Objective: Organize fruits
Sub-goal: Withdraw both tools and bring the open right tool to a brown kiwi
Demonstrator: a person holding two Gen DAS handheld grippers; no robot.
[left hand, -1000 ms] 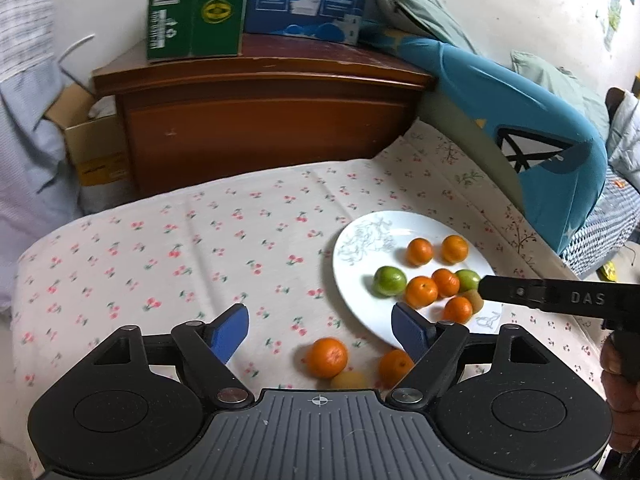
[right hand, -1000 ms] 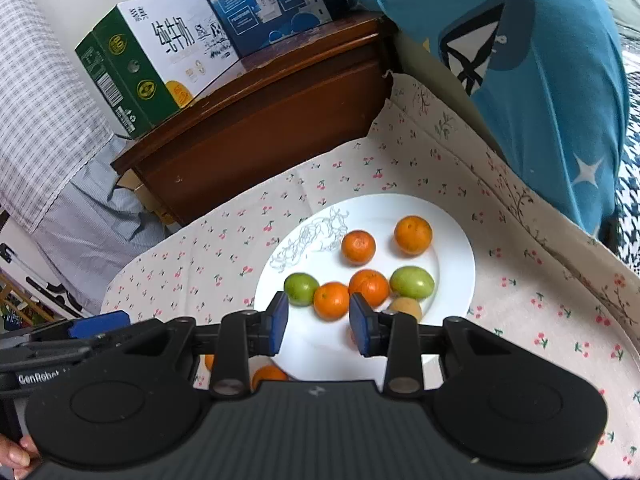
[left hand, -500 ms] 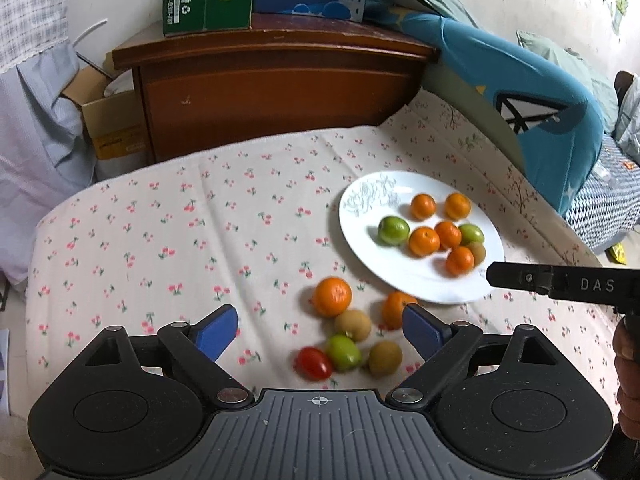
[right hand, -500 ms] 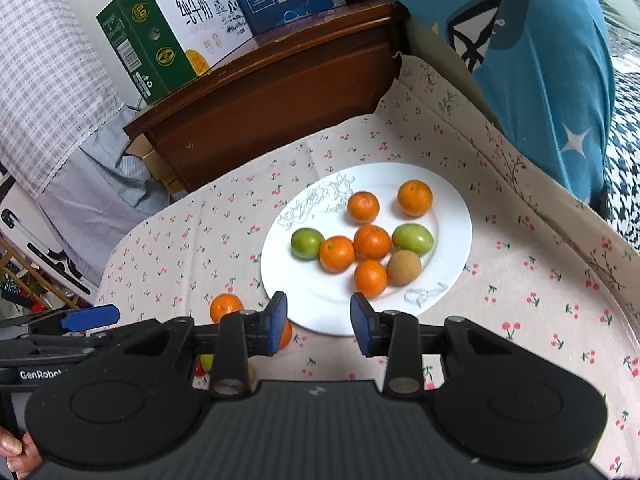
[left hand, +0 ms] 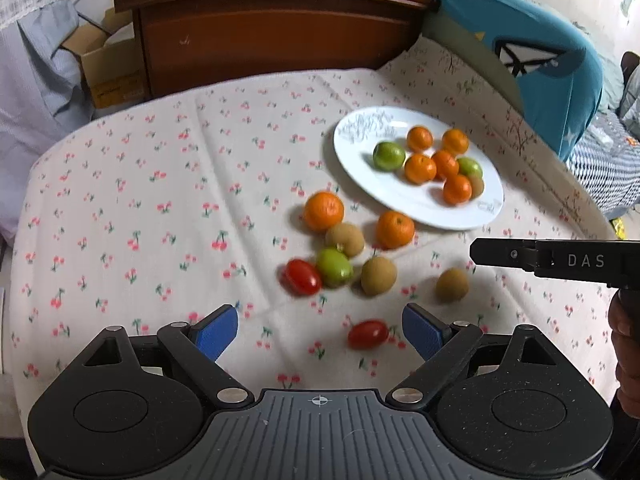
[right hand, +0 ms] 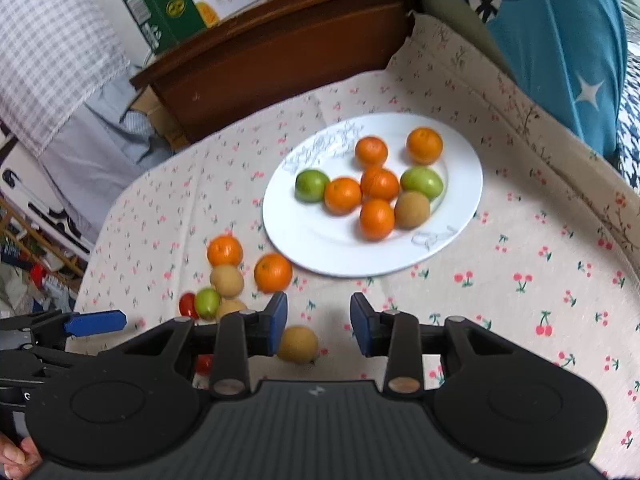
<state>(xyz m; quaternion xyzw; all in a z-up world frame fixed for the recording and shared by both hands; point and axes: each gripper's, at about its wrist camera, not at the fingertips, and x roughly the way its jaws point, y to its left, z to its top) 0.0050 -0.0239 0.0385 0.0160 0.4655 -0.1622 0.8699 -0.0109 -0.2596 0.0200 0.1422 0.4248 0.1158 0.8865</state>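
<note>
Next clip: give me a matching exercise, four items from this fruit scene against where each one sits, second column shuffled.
Items:
1. white plate
2. red tomato
3. green carton
4. brown fruit

Places:
A. on the wooden cabinet
B. on the cloth, just ahead of the wide-open left claw
C. holds oranges and green fruit
D. on the cloth, by the right claw's left finger

Pairs: 1-C, 2-B, 3-A, 4-D

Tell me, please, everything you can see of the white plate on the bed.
The white plate looks like glazed ceramic, round and shallow, with faint grey line drawings near two edges. It lies flat on the cherry-print sheet. On it sit five oranges, two green fruits and one brown fruit. Nothing else touches it; more fruit lies loose beside it.
</note>
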